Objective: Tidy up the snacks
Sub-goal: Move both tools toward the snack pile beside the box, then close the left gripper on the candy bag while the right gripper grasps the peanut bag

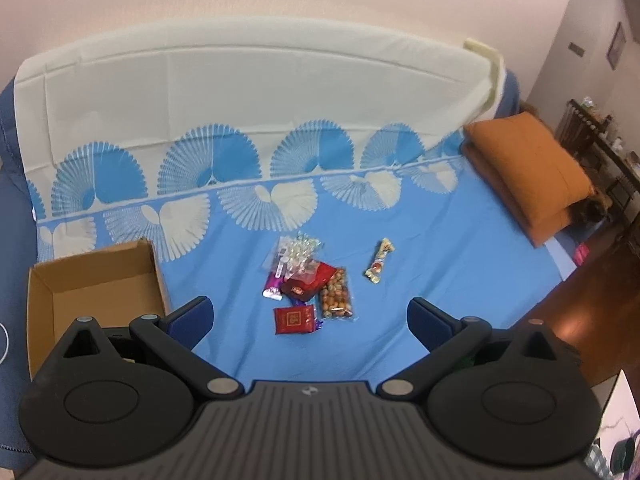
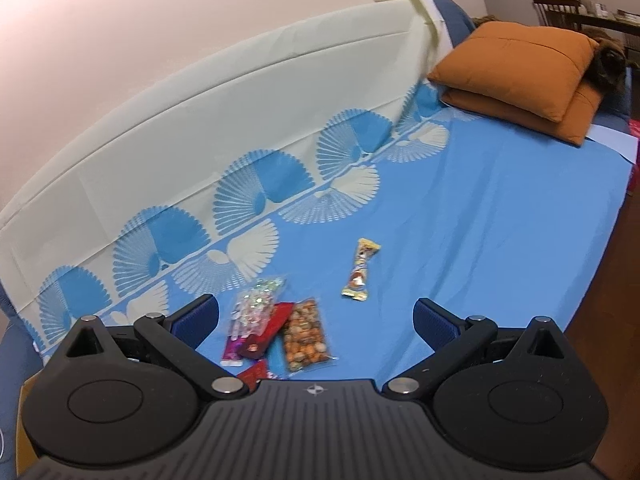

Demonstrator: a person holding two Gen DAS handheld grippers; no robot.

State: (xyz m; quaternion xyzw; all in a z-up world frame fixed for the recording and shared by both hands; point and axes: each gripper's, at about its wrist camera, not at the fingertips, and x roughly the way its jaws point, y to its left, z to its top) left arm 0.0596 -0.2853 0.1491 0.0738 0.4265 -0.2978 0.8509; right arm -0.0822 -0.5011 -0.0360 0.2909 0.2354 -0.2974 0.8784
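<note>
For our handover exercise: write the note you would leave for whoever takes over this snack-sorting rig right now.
Left gripper: open, empty, above the sheet.
Right gripper: open, empty.
Cardboard box: open at left; no snacks visible inside.
Pile on the blue sheet: nut packet, red packet, clear candy bag, purple wrapper.
Wrapped bar lies apart, right of the pile.
Done: nothing. Left: box every snack.

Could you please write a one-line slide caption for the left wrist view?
Open left claw above snack packets on a blue sheet, empty cardboard box alongside.
</note>
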